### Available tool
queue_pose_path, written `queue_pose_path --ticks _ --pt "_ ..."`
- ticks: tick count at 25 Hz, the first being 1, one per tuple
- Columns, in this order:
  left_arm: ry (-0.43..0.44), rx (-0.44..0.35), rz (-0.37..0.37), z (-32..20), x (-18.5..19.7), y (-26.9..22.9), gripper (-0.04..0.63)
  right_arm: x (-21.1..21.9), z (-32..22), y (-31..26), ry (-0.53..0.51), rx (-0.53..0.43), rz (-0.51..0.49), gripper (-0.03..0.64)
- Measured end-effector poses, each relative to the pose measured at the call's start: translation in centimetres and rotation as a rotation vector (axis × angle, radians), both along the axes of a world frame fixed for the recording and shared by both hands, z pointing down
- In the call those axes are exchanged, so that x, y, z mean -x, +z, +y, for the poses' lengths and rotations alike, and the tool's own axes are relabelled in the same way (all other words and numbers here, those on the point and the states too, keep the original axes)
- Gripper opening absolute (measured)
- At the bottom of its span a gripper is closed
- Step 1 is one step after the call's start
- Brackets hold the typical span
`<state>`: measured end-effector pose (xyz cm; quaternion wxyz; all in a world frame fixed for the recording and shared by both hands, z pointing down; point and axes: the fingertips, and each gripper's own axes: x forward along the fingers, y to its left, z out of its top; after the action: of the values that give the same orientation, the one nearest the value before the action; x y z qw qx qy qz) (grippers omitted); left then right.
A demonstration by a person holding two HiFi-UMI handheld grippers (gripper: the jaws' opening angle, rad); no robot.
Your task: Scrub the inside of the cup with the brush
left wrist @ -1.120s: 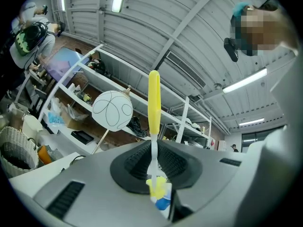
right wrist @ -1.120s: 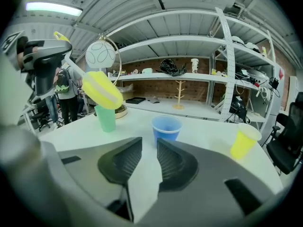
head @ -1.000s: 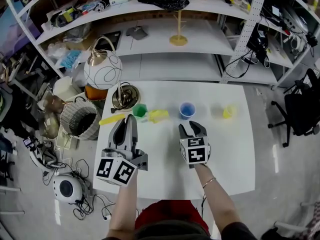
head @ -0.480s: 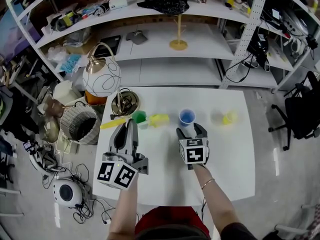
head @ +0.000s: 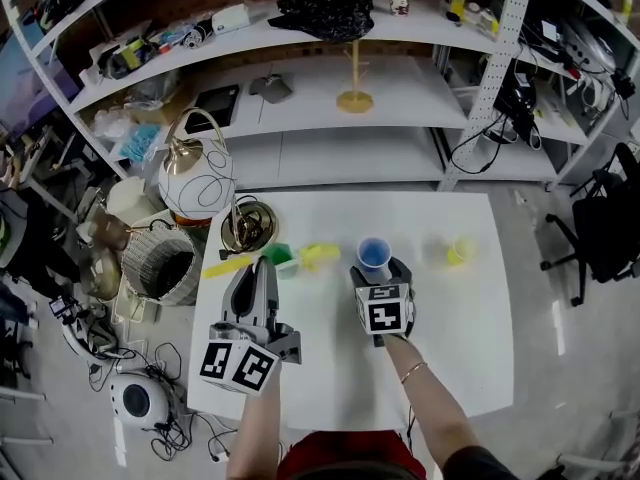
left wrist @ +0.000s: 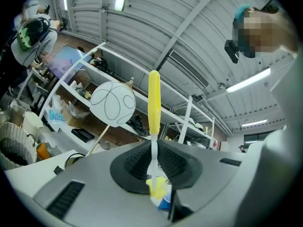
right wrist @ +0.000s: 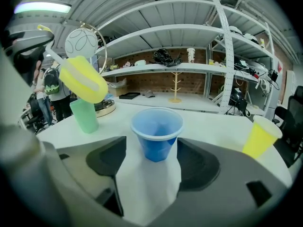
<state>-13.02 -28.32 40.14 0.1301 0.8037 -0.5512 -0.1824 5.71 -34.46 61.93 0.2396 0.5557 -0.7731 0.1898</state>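
Left forearm (head: 255, 423) and right forearm (head: 432, 408) extend forward. Left black 2-jaw gripper (head: 262, 266), roughly level, is clamped on a yellow plastic brush's (left wrist: 154, 103) thin neck. Right gripper (head: 379, 271), tilted downward, has just been opening its jaws; a blue plastic cup (right wrist: 156, 134) stands between their tips, unpressed.

My left claw (head: 262, 264) and right claw (head: 377, 268) are smooth grey plastic shells, with black ribbed pads (left wrist: 136, 161) set inside the jaws. Each carries a white cube with black square markers (head: 386, 311) at its rear, above the white table (head: 460, 308). A thin bracelet (head: 414, 367) circles my right wrist by the table's near edge. Past that edge I wear a red garment (head: 340, 450).
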Motion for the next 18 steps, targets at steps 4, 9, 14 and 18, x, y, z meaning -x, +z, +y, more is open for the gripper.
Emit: queue_pose_path --ticks 4,9,14,18 --pt "-0.005 0.004 0.002 -0.7 -0.2 0.2 0.046 -0.2 -0.9 0.5 0.006 -0.002 -0.004 0.319" --pt "-0.013 0.010 0.002 -1.8 -0.2 0.9 0.046 -0.4 -2.2 1.2 0.016 -0.003 0.017 0.318" --pt "-0.022 0.022 0.005 -2.8 -0.1 1.5 0.046 -0.3 -3.3 1.2 0.014 -0.006 0.049 0.316" --pt "-0.024 0.021 0.008 -3.4 -0.2 1.6 0.046 -0.2 -3.5 1.3 0.009 -0.006 0.074 0.316"
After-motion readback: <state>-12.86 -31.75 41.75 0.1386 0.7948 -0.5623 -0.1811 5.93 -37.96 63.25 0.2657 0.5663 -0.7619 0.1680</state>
